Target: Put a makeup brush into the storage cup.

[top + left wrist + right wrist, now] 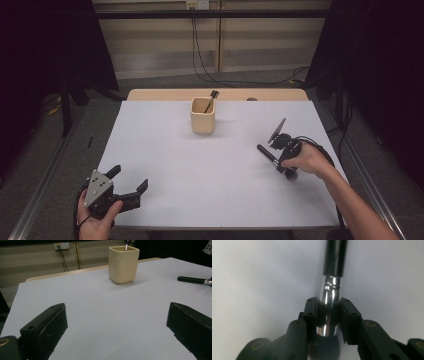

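A black-handled brush (266, 152) with a silver ferrule (329, 287) lies on the white table (200, 175) at the right. My right gripper (280, 162) is shut on it, the pads pressing the ferrule from both sides (328, 307). The black handle (191, 279) points left and away from the hand. A beige square cup (203, 116) stands upright at the back middle with another dark brush (211, 100) leaning in it. My left gripper (130, 176) rests near the front left corner, open (117, 332), with nothing between its jaws.
A bare wooden strip (150, 95) runs along the table's far edge. Cables (225, 80) trail over the floor behind it. Dark curtains hang at both sides. White tabletop stretches between the two grippers and the cup (123, 263).
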Demonstrator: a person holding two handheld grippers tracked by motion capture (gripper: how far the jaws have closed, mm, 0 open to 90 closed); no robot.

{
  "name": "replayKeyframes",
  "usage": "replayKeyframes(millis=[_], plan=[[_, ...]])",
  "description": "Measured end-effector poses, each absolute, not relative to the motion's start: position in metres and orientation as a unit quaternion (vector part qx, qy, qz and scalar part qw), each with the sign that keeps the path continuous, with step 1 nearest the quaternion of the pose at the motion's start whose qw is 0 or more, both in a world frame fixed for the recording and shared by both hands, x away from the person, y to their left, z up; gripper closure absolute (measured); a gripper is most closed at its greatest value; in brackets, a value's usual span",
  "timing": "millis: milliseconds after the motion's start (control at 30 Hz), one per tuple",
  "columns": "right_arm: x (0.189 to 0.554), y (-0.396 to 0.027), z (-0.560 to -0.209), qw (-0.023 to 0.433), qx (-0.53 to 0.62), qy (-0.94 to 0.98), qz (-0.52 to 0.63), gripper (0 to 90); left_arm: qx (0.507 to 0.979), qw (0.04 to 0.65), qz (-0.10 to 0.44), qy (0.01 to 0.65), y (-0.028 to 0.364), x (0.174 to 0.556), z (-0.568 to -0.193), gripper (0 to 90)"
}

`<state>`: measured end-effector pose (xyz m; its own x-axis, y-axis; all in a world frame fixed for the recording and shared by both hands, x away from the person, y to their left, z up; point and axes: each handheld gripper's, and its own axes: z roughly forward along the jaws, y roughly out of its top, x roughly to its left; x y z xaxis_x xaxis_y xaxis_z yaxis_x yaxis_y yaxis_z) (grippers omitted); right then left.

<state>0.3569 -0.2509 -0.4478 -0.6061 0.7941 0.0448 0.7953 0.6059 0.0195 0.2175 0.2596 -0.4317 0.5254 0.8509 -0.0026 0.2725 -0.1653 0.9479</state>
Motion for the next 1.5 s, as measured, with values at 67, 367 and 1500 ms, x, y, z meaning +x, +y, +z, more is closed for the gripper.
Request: replayKeyframes(millis=[67,367,1500], plan=[[0.357,-0.252,-0.448,0.018,-0.445,-0.895,-0.023,71.4,0.708,0.511,0.283,0.396,0.26,0.217,-0.432,3.2],[0.356,-0.251,-0.447,0.014,-0.444,-0.896,-0.021,71.6,0.706,0.511,0.284,0.4,0.261,0.218,-0.431,3.1],[0.343,-0.281,-0.408,-0.082,-0.48,-0.828,-0.277,71.6,0.695,0.517,0.287,0.41,0.267,0.217,-0.429,3.1]])
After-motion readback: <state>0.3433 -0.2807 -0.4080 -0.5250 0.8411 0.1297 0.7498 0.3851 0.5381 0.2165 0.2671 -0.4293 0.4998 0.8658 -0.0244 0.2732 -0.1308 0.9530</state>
